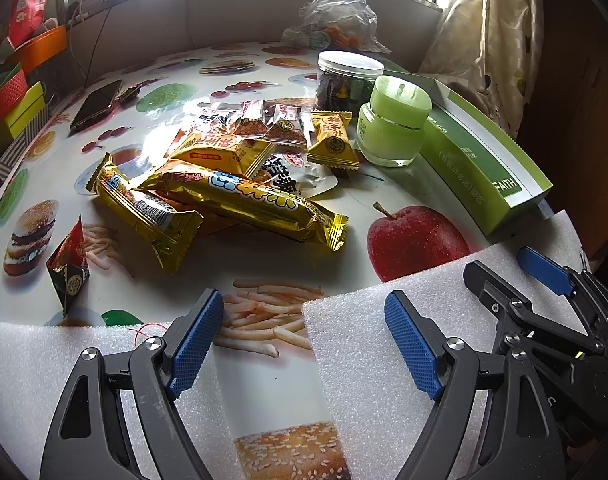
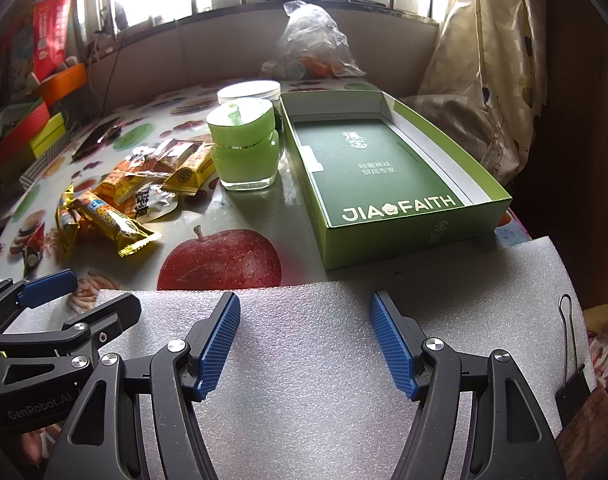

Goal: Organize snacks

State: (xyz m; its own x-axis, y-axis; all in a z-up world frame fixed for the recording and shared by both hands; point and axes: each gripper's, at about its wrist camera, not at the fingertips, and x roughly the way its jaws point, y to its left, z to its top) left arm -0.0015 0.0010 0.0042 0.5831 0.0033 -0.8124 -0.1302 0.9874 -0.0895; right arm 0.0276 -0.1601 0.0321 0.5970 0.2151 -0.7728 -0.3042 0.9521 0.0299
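A heap of snack packets (image 1: 239, 160) lies mid-table: two long gold bars (image 1: 263, 204), orange and yellow candy packs, and a white pouch. The heap also shows at the left in the right wrist view (image 2: 131, 192). A small red-black triangular packet (image 1: 69, 264) lies apart at the left. An open green box (image 2: 384, 172) marked JIA FAITH sits at the right, its inside bare. My left gripper (image 1: 304, 340) is open and empty, low at the near table edge. My right gripper (image 2: 304, 340) is open and empty over white foam (image 2: 304, 400), in front of the box.
A green glass jar (image 2: 243, 148) and a clear jar with a white lid (image 1: 350, 80) stand between heap and box. A phone (image 1: 97, 104) lies far left. A plastic bag (image 2: 312, 44) sits at the back. Coloured boxes (image 1: 19, 92) stack at the left.
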